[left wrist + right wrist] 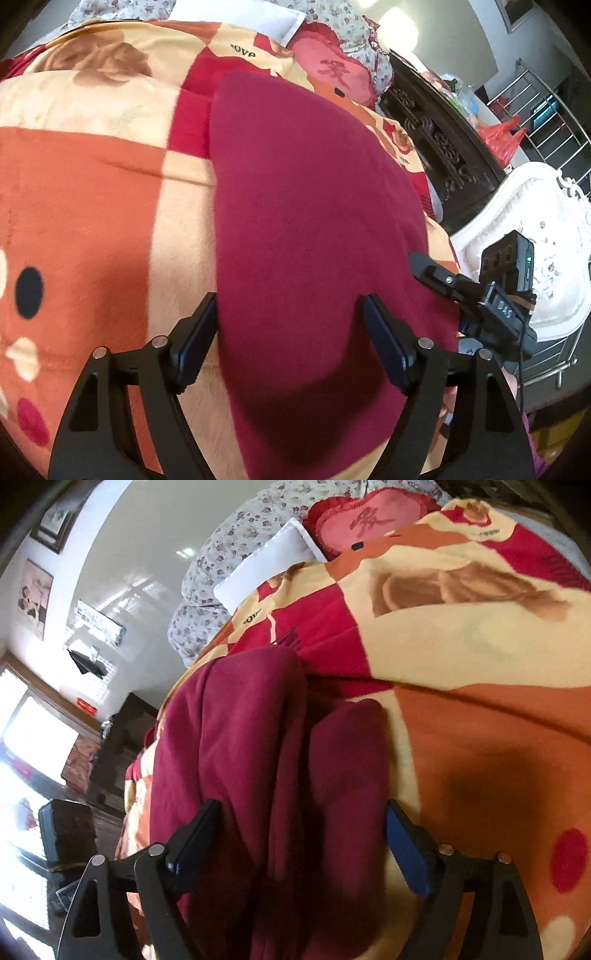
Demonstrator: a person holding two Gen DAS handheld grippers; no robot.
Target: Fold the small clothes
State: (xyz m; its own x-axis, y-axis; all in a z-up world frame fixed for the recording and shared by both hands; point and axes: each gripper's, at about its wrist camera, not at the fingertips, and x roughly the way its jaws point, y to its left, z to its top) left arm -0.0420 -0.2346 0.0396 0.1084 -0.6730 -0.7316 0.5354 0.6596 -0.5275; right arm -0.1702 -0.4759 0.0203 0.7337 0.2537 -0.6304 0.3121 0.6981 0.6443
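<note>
A dark red garment (306, 221) lies flat on a patterned orange, cream and red blanket (92, 192). My left gripper (290, 306) is open, just above the garment's near part, its left finger over the garment's left edge. My right gripper (428, 269) shows at the garment's right edge in the left wrist view. In the right wrist view the garment (240, 746) shows long folds and ridges, and my right gripper (301, 816) is open, its fingers spread on either side of the folded cloth.
A heart-shaped red cushion (336, 70), a white pillow (266, 565) and a floral quilt (236, 542) lie at the head of the bed. A dark carved bed frame (439, 144) and a white ornate chair (535, 251) stand beside the bed.
</note>
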